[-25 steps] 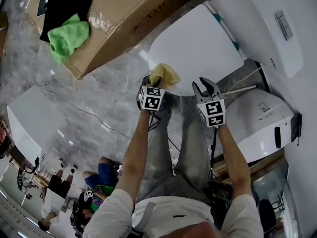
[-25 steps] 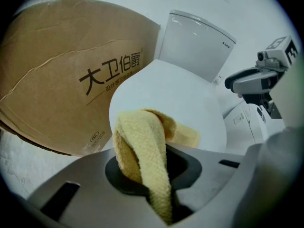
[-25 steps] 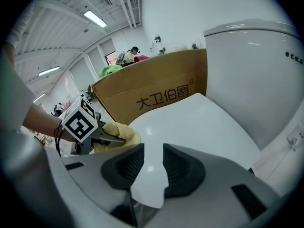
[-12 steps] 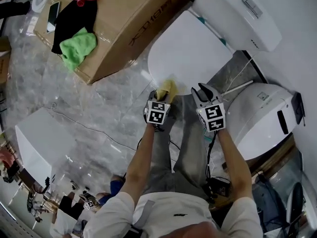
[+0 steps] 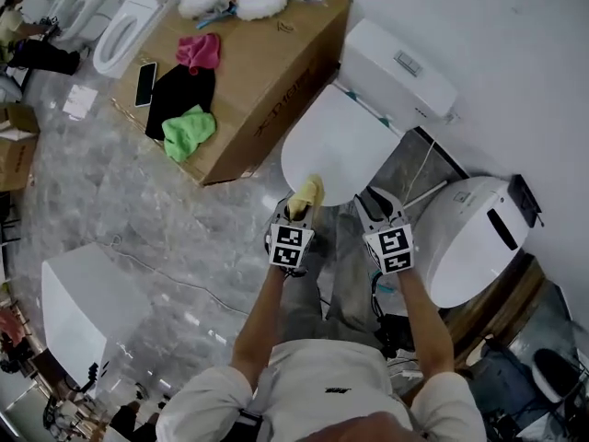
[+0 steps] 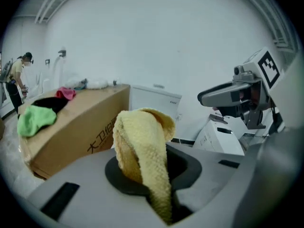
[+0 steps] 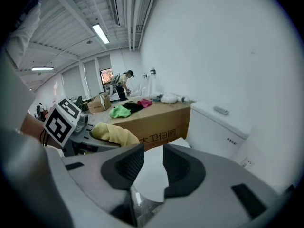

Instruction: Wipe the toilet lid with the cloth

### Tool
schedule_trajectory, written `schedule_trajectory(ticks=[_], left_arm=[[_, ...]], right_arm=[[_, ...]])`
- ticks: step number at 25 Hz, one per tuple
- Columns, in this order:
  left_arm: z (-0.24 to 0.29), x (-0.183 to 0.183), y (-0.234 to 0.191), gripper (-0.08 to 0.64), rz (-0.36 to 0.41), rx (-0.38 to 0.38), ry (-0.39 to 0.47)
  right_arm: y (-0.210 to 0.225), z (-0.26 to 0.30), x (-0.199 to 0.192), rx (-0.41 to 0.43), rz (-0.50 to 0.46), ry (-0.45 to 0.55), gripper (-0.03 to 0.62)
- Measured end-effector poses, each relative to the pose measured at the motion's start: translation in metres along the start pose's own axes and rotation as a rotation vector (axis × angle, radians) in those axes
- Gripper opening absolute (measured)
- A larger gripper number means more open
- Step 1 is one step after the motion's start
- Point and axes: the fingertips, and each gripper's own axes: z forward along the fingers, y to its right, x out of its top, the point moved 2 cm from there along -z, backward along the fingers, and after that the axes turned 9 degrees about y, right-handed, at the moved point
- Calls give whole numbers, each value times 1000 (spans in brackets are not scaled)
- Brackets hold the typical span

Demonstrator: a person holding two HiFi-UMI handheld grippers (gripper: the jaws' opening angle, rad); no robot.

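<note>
i'm looking into a big open hall fitted out with bathroom fixtures, not a home bathroom. a long cardboard box (image 5: 267, 81) lies on a grey marble-look floor (image 5: 138, 210). just right of the box a white toilet (image 5: 340, 145) stands against the wall, with a second toilet (image 5: 469, 238) beyond it. past the box's far left end is a third toilet (image 5: 118, 33), beside a person (image 5: 18, 21). above the box run bare ducts (image 7: 135, 13) and strip lights (image 7: 100, 33).
</note>
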Motion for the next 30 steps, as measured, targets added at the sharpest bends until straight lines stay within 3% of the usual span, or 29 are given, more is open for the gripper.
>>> schedule_trajectory(ticks=[5,10,16,20,30], left_arm=[[-39,79,21,80,54,26,108],[-67,134,45,80,91,107,187],[-85,170,71,80,117,209,229],[-97,186,77,80,112,254,260],[-120,220,87,80,139,232,359]], right_arm=[[0,-42,61,-1,-20,104,138],[14,-71,100,36,9,201,138],[39,-97,121,144,-25,220,138],[44,-112,129,152,-41,226,138],[33,-123,162,118,-93,298,138]])
